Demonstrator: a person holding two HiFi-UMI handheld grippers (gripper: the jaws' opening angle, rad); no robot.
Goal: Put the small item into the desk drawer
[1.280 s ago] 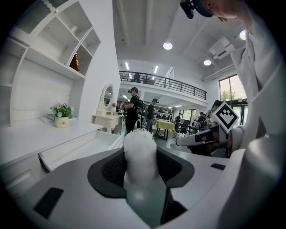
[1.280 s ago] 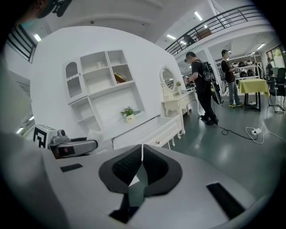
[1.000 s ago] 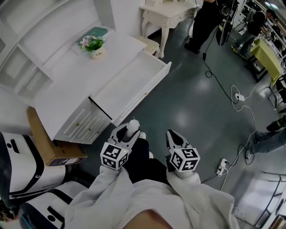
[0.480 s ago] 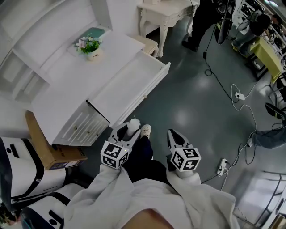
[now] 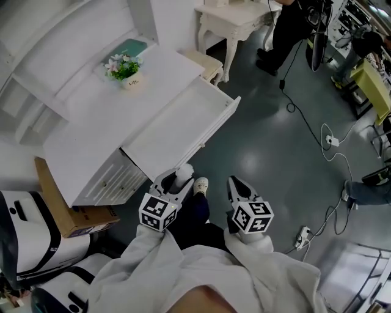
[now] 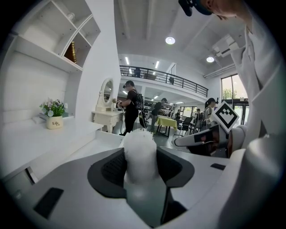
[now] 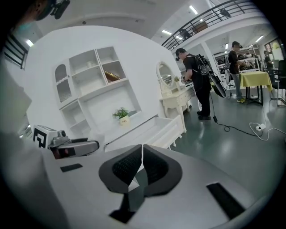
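Note:
In the left gripper view a small white fuzzy item (image 6: 139,150) stands upright between the dark pads, and my left gripper (image 6: 140,166) is shut on it. The head view shows that gripper (image 5: 179,181) low in the middle, with the white item (image 5: 184,173) poking out of its tip just short of the open desk drawer (image 5: 183,119). The drawer is pulled out from the white desk (image 5: 91,119), and its inside looks bare. My right gripper (image 5: 236,185) (image 7: 141,162) hangs beside the left one, jaws shut with nothing between them.
On the desk stand a flower pot (image 5: 126,67) and a teal book (image 5: 132,45). A cardboard box (image 5: 61,198) leans at the desk's left end. Behind are a white ornate table (image 5: 232,18) and a stool (image 5: 204,61). A person (image 5: 293,24) stands at the back, with cables and a power strip (image 5: 302,235) to the right.
The person carrying the grippers has stepped toward the desk; a shoe now shows between the grippers and the drawer's near corner lies closer to the left gripper. Both jaws are unchanged.

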